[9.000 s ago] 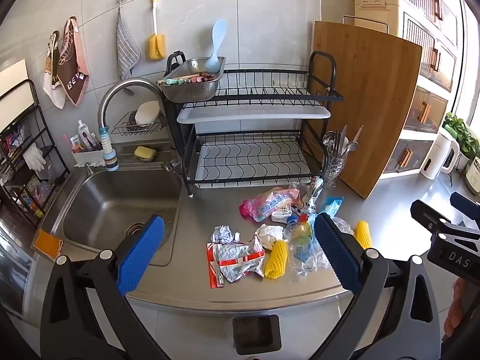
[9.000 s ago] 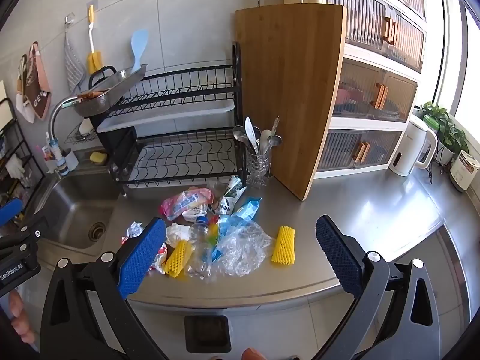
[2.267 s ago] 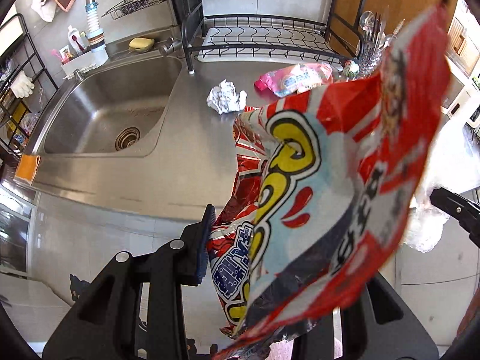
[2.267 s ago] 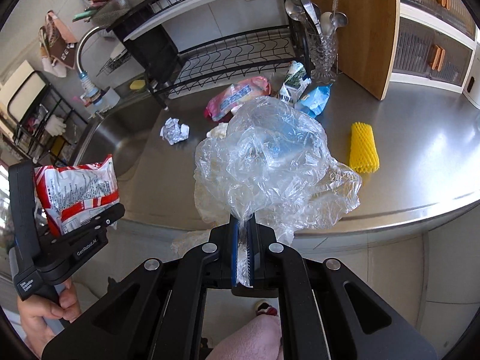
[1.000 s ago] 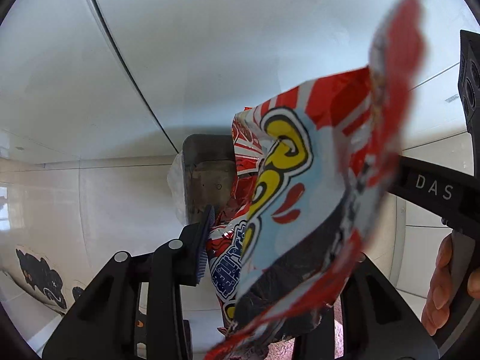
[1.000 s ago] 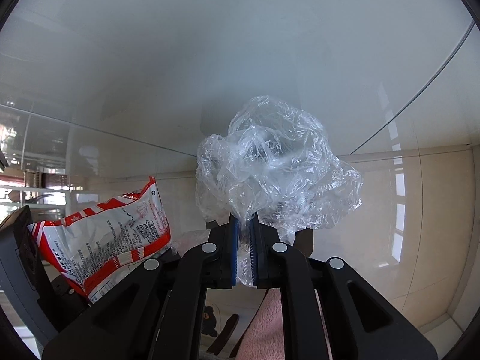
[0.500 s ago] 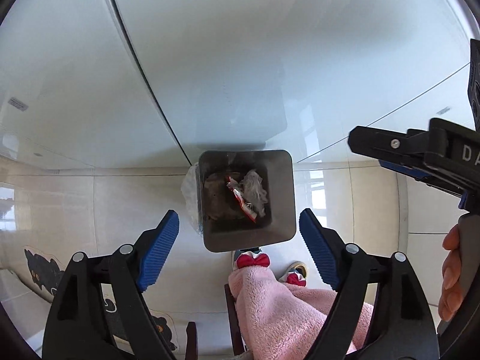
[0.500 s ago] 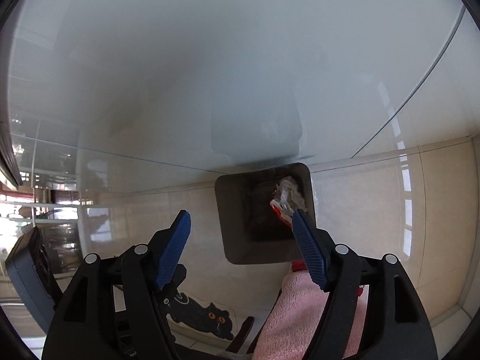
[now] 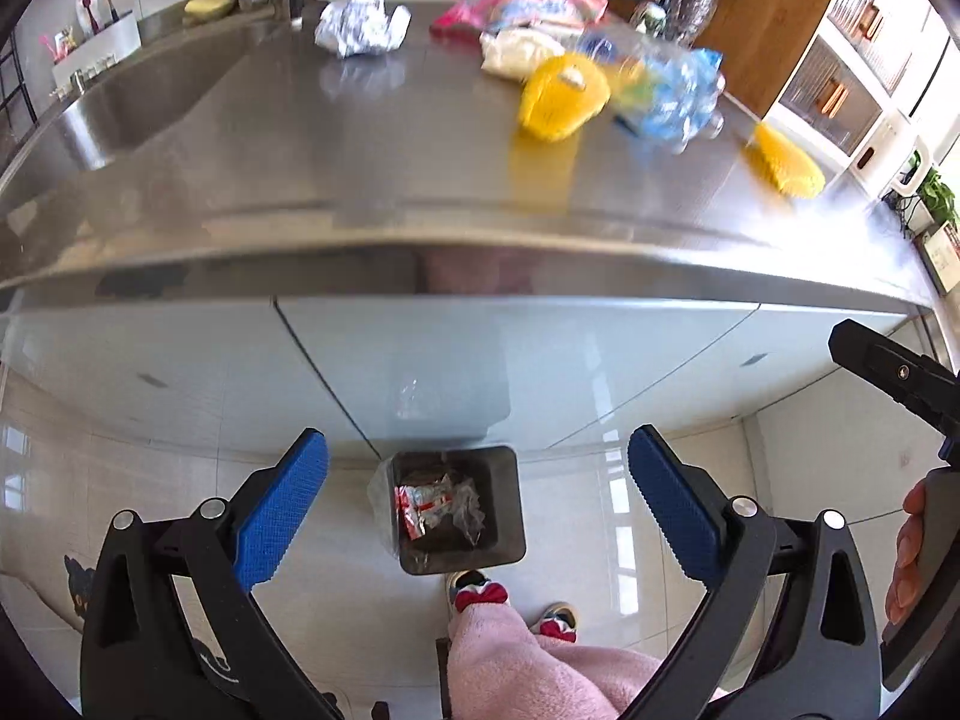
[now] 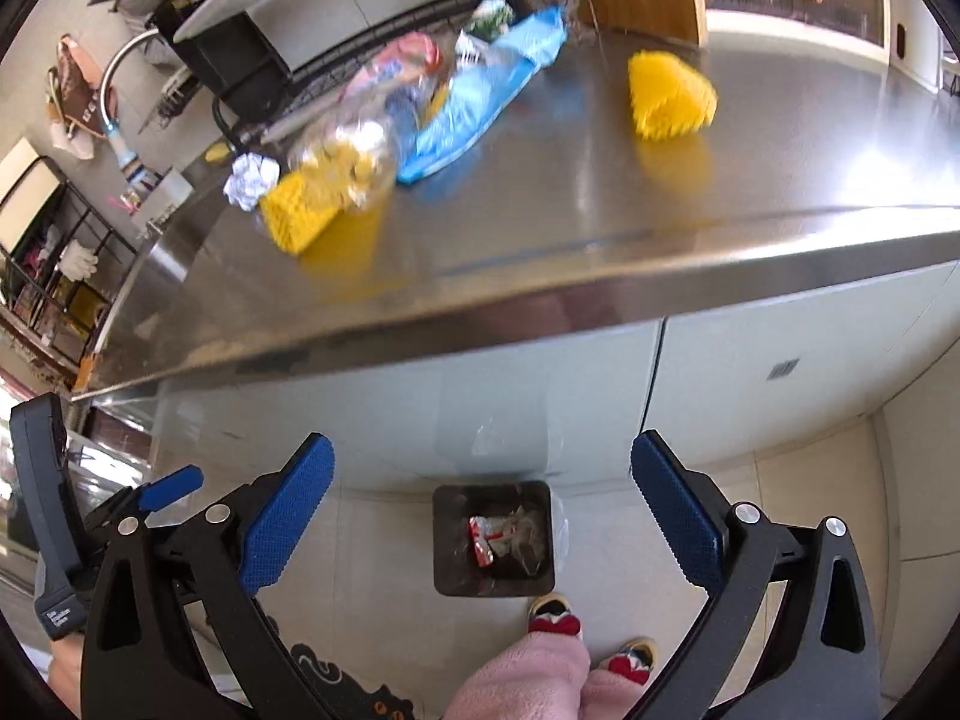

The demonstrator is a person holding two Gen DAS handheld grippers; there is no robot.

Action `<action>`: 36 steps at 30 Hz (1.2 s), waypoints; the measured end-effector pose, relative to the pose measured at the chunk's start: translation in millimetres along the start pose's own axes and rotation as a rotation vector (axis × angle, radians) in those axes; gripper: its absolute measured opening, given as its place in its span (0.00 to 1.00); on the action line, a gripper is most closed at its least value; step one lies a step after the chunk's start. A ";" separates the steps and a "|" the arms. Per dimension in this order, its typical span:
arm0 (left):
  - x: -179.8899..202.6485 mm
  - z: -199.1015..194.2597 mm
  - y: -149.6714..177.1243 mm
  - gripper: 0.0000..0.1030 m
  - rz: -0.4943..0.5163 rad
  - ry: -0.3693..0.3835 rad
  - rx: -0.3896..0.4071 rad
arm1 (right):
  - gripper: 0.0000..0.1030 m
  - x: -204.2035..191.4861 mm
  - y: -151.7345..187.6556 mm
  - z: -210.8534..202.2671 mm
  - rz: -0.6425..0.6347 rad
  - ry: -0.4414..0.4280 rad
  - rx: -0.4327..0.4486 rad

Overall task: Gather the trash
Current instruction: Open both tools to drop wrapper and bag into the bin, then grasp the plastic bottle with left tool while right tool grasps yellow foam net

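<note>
Both handheld tools, the left gripper (image 9: 477, 516) and the right gripper (image 10: 480, 510), have just spread their blue-padded jaws wide and hold nothing. Far below on the floor, the dark square trash bin (image 9: 504, 468) contains the red-and-white snack wrapper (image 9: 420, 507) and clear plastic film. Crumpled foil (image 9: 360, 30), yellow foam netting (image 9: 561, 96) and a crushed clear bottle (image 9: 672, 93) remain on the steel counter (image 9: 360, 180). A hasty reach could knock light pieces off the counter's edge.

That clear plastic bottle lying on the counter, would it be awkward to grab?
Probably light: the bottle looks empty and see-through. Its crumpled wall suggests it would cave in under a squeeze. Lying on its side on the smooth steel counter, it may roll or slide if nudged.
</note>
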State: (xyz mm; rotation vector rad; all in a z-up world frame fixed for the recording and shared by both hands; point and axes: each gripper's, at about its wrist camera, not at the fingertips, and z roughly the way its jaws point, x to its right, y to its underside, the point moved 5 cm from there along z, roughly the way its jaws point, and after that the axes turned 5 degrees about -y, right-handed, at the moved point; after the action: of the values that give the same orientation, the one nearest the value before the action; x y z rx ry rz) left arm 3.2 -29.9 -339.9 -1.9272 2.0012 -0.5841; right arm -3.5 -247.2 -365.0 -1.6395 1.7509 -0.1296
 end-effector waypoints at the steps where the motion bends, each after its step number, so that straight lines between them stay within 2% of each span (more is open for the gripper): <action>1: 4.4 -3.1 -7.5 0.92 0.002 0.010 0.016 | 0.97 0.5 -11.8 -10.9 0.004 0.002 0.030; 5: 21.7 -9.3 -43.2 0.92 0.022 0.041 0.062 | 0.97 8.1 -58.1 -38.2 0.017 0.045 0.135; 8: 40.4 -14.5 -73.0 0.92 0.041 0.053 0.094 | 0.97 22.8 -92.4 -45.5 0.028 0.087 0.181; 16: 78.5 -8.9 -144.9 0.92 0.088 0.070 0.161 | 0.97 58.0 -148.2 -35.1 0.075 0.167 0.223; 20: 89.9 4.2 -166.8 0.90 0.091 0.077 0.166 | 0.97 69.4 -163.2 -22.9 0.081 0.204 0.220; 24: 96.0 22.1 -179.6 0.83 0.086 0.080 0.139 | 0.95 78.2 -171.0 -7.0 0.088 0.226 0.196; 30: 96.2 49.2 -188.1 0.70 0.077 0.074 0.085 | 0.82 88.4 -173.3 18.2 0.093 0.254 0.140; 33: 97.0 61.3 -188.4 0.66 0.084 0.067 0.056 | 0.76 93.3 -172.4 28.1 0.096 0.278 0.112; 36: 97.8 70.8 -187.7 0.66 0.089 0.064 0.030 | 0.75 97.5 -171.2 36.3 0.100 0.289 0.088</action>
State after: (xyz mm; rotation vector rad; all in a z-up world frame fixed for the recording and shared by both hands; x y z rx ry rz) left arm 196.2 -136.2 -304.3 -1.8137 2.0930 -0.6567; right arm 165.5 -352.5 -342.9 -1.5247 2.0084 -0.4090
